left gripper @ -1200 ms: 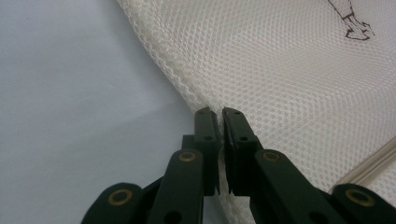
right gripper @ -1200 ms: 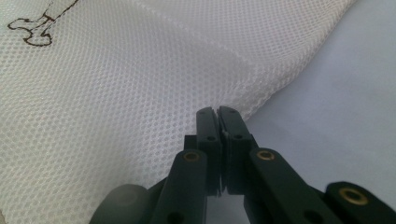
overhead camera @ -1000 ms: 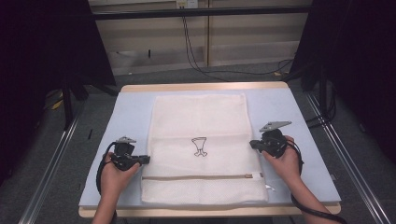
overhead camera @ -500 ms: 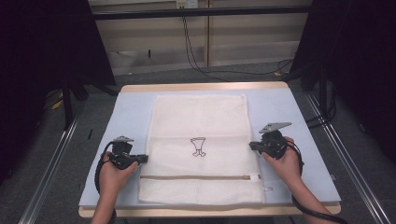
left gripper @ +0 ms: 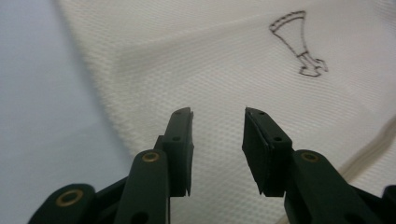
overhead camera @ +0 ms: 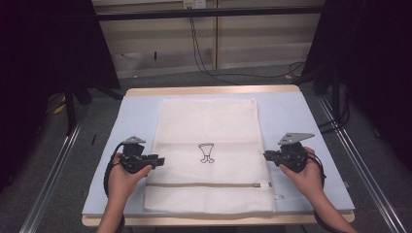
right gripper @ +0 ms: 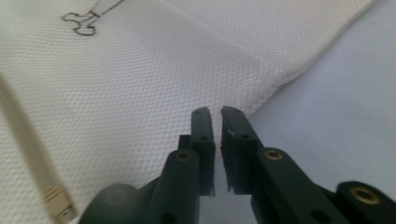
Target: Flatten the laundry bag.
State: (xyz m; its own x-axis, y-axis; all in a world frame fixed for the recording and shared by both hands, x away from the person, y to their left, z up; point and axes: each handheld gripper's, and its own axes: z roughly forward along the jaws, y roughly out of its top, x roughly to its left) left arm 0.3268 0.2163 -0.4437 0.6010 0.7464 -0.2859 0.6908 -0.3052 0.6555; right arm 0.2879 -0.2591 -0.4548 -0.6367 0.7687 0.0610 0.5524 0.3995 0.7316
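White mesh laundry bag (overhead camera: 210,155) flat on a pale blue table (overhead camera: 301,126) — grey floor around; left gripper (overhead camera: 158,160) jaws just opening, empty; right gripper (overhead camera: 266,155) closed, empty.

White mesh cloth bag (overhead camera: 209,155), matt pale-blue table cover (overhead camera: 301,116), matt blk plastic gripper (left gripper: 217,149)

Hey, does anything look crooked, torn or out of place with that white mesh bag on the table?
Nothing stands out. The mesh bag lies flat and roughly square on the table, zipper closed, no tears visible. The left gripper is at its left edge with nothing between its jaws, which have just been opening.
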